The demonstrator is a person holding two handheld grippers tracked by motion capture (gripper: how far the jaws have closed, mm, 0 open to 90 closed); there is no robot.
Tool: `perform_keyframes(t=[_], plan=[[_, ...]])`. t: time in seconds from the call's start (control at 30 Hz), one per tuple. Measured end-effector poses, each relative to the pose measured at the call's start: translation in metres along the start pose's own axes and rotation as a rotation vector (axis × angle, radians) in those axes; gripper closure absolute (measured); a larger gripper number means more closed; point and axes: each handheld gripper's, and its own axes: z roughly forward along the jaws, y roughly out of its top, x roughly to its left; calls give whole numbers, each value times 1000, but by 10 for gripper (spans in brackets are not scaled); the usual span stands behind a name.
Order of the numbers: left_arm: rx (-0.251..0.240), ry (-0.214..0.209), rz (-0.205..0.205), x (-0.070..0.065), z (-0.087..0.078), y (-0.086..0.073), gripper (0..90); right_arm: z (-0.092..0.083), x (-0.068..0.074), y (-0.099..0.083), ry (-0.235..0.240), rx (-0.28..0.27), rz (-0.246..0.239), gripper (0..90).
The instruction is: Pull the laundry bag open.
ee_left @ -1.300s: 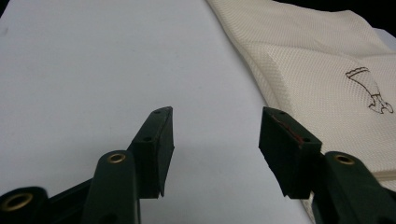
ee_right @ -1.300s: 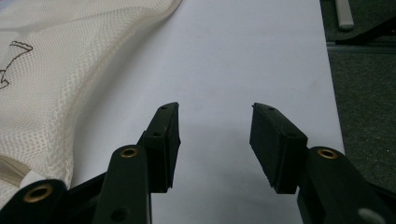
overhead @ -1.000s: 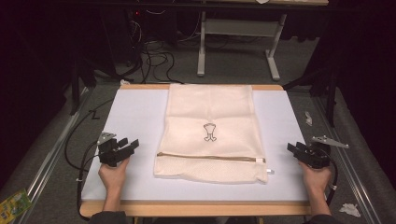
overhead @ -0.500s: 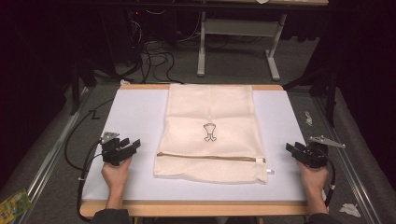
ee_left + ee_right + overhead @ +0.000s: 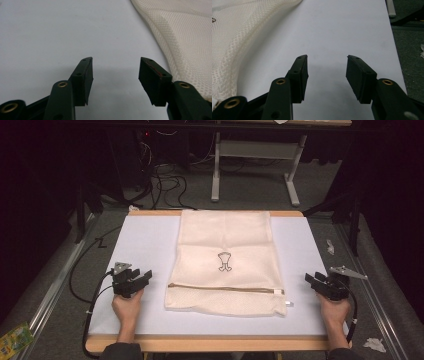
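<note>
right gripper | fingers have just been opening, nothing between them | left gripper | shifted slightly

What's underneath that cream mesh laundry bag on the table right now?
The mesh bag lies flat on the white mat that covers the wooden table. Mat shows on both sides and in front. Whatever lies directly beneath the bag, or inside it, is covered.

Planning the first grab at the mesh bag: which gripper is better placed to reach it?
Left, probably. The left gripper rests open, closer to the mesh bag edge; the right gripper, also open, sits farther off.
</note>
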Motion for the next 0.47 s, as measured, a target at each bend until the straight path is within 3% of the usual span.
perform_keyframes(t=[0.17,0.3,0.47], plan=[[-6,-1,1,-1,0,-1,443,1,3,-1,-11,4,-22,510],[-1,2,11,-1,0,-2,423,3,9,-1,-37,23,-81,505],[-6,-3,19,-2,0,-3,405,2,8,-1,-35,18,-74,491]])
